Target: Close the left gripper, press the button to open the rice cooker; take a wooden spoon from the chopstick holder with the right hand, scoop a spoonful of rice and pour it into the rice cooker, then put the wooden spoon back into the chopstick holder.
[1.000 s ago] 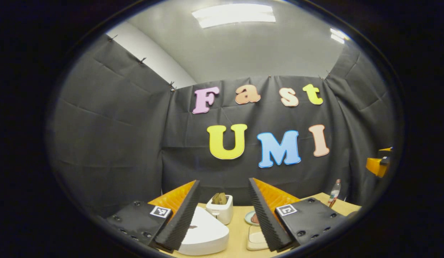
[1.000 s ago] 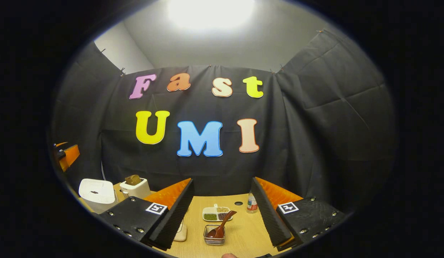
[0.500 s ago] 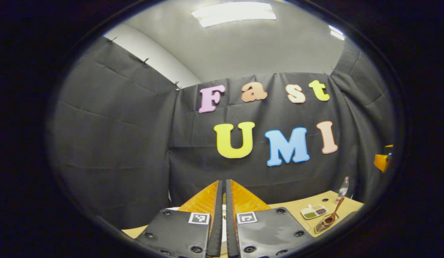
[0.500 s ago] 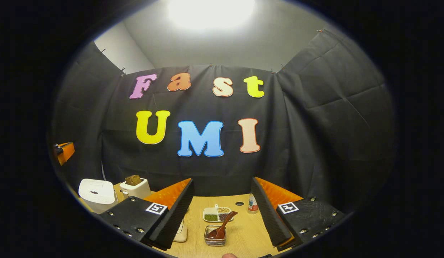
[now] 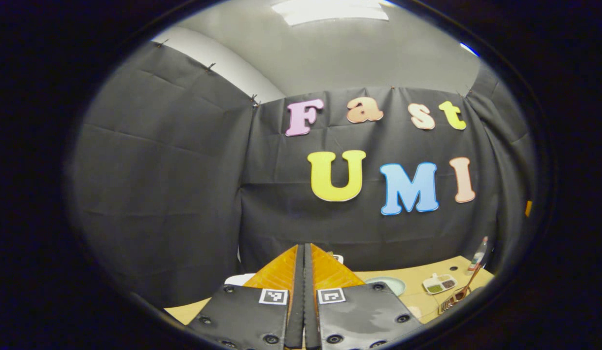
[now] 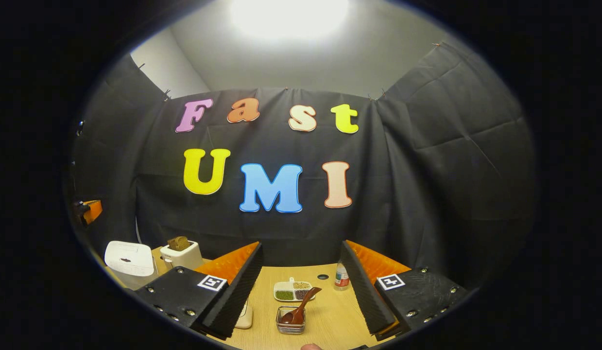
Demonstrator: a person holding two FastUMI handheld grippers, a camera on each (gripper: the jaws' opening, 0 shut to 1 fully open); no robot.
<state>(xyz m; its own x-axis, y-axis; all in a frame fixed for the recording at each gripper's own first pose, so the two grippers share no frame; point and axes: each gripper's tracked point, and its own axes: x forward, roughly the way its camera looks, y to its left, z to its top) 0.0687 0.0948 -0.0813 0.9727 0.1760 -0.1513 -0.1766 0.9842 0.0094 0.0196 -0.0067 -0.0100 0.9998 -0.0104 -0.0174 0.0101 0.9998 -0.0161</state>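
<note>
**Left gripper pressed together, spoon waiting in its holder**

From where I stood, the left gripper [image 5: 303, 291] had its two fingers pressed flat together with nothing between them, their orange backs meeting in a thin dark seam that pointed toward the back cloth. Just beyond its tips a sliver of something white showed; I could not tell what it was. To its right a pale round dish [image 5: 386, 284] sat on the wooden table [image 5: 422, 277].

The right gripper [image 6: 301, 287] was spread wide, its ribbed black pads well apart and holding nothing. Between them on the table stood the chopstick holder [image 6: 291, 323], a small clear box, with the wooden spoon [image 6: 301, 304] in it. The spoon's bowl sat down inside the holder and its handle leaned up and to the right, away from the gripper, its long axis tilted rather than upright. Just behind it lay a white divided tray [image 6: 292, 290] of green and brown grains, and near that a small bottle [image 6: 338, 278] stood upright.

Far off to the left in the right gripper view the white rice cooker [image 6: 129, 260] rested with its lid down, and a white toaster [image 6: 181, 253] holding brown slices stood just beside it.
</note>
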